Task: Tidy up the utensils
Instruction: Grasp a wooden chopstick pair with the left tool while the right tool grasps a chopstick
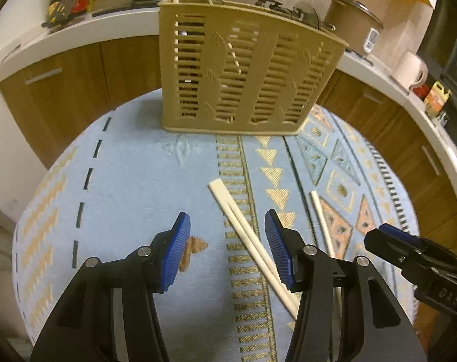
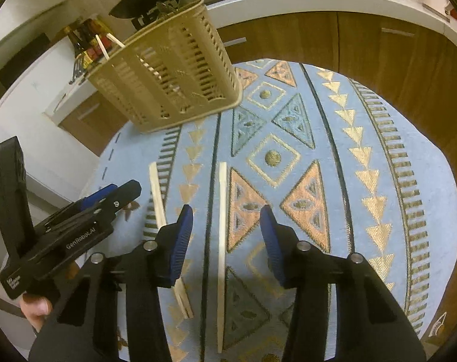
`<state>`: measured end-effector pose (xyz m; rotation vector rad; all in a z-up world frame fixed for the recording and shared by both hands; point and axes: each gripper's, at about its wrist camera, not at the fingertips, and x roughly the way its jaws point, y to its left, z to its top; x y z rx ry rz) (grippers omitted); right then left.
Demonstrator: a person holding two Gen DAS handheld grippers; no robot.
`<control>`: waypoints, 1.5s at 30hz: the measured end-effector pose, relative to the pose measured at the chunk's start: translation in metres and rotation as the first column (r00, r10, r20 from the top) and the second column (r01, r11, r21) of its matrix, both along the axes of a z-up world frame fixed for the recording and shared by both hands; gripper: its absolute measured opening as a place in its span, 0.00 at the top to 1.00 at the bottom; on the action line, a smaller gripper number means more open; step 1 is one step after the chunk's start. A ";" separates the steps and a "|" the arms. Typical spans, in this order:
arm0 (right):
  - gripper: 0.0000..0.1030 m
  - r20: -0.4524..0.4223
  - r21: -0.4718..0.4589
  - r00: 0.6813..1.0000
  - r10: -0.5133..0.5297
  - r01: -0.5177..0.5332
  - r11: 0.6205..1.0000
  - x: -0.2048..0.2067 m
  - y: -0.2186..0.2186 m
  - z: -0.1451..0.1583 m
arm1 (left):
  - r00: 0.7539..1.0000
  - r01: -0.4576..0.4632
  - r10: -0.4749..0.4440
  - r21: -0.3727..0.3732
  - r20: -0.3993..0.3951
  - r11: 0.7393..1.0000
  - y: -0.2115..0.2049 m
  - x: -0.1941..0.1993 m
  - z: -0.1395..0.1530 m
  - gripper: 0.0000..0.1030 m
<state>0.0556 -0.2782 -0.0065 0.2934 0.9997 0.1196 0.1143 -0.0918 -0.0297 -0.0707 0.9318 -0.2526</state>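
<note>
kitchen desk w/ patterned blue cloth (image 1: 132, 163): left hand-held gripper (image 1: 227, 250) spread over two crossed chopsticks (image 1: 246, 235), right hand-held gripper (image 2: 227, 241) spread over a single chopstick (image 2: 222, 226), tan utensil basket (image 1: 246, 69) upright behind w/ two chopsticks inside.

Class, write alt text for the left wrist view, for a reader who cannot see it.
The left gripper hangs open over a pair of pale chopsticks on a blue patterned cloth. A third chopstick lies to the right near the right gripper. Behind stands a beige slotted basket holding two more.
</note>
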 end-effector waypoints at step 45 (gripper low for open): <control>0.65 -0.150 -0.194 0.980 0.134 -0.162 0.968 0.075 0.050 -0.026 | 0.953 0.266 -0.261 0.010 -0.156 0.964 0.012 0.033 -0.006 0.77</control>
